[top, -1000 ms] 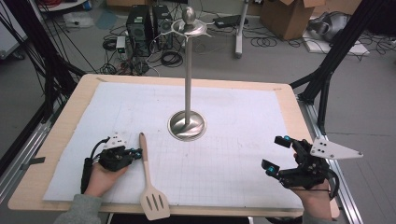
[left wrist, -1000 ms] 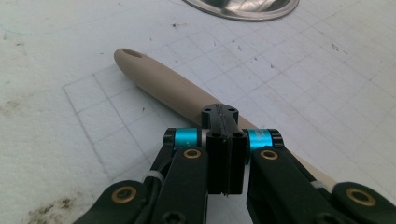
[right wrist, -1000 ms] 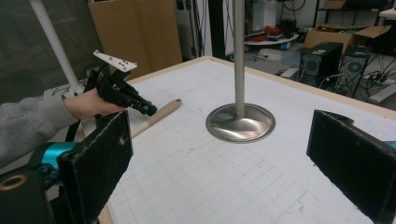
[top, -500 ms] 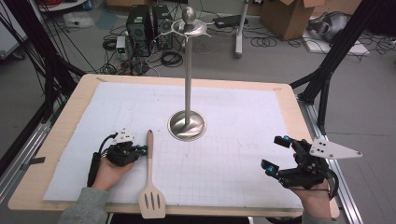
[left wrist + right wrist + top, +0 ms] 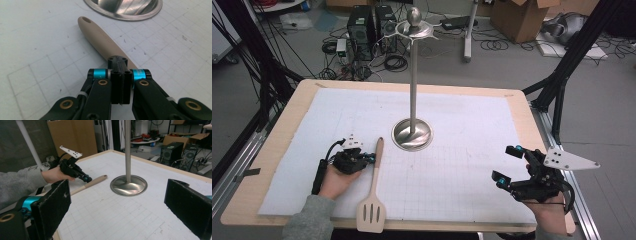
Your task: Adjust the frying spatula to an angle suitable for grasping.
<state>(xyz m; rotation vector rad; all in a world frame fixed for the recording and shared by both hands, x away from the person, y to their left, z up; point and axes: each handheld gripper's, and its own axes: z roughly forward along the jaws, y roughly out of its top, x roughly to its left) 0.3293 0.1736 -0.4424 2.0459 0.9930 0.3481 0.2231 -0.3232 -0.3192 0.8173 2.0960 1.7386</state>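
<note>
Spatula (image 5: 373, 195) of pale wood or wood-coloured plastic lies flat on the white gridded mat (image 5: 462, 150), its slotted blade at six o'clock by the near table edge and its handle pointing to twelve toward the shiny round base of the metal stand (image 5: 412, 134). From the left gripper view its handle (image 5: 100, 37) shows a hanging hole at the tip and faint embossed lettering too small to read, details lost from above, with the left gripper (image 5: 120, 82) pinched tight together, its tips resting against the handle without clasping it. Over at four o'clock the right gripper (image 5: 510, 164) hangs spread wide with nothing between its rough black pads (image 5: 53, 205).
</note>
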